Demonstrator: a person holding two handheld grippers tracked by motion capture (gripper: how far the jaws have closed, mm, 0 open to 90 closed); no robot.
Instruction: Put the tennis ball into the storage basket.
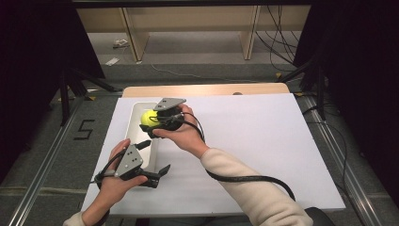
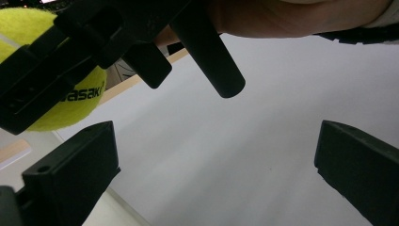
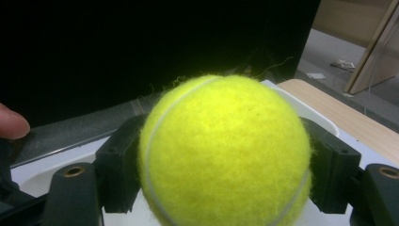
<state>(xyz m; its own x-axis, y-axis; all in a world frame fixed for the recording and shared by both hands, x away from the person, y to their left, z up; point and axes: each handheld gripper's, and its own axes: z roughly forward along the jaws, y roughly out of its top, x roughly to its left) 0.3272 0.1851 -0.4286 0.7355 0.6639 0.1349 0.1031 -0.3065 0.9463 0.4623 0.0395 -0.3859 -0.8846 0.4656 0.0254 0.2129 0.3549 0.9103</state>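
Observation:
A yellow-green tennis ball (image 1: 149,118) is clamped in my right gripper (image 1: 151,121), which hovers over the far part of a long white tray (image 1: 133,126). In the right gripper view the ball (image 3: 225,150) sits squeezed between both black jaws, with the tray's rim (image 3: 306,107) just behind it. My left gripper (image 1: 161,172) rests low at the tray's near right corner, jaws wide apart and holding nothing. From the left gripper view (image 2: 211,165) I look up at the ball (image 2: 66,101) held in the right gripper (image 2: 51,84).
A white sheet (image 1: 244,141) covers the table, whose wooden edge (image 1: 207,89) shows at the back. A black cable (image 1: 249,179) trails along the person's right sleeve. Black stand legs (image 1: 70,84) and wooden shelving (image 1: 188,28) stand on the floor beyond.

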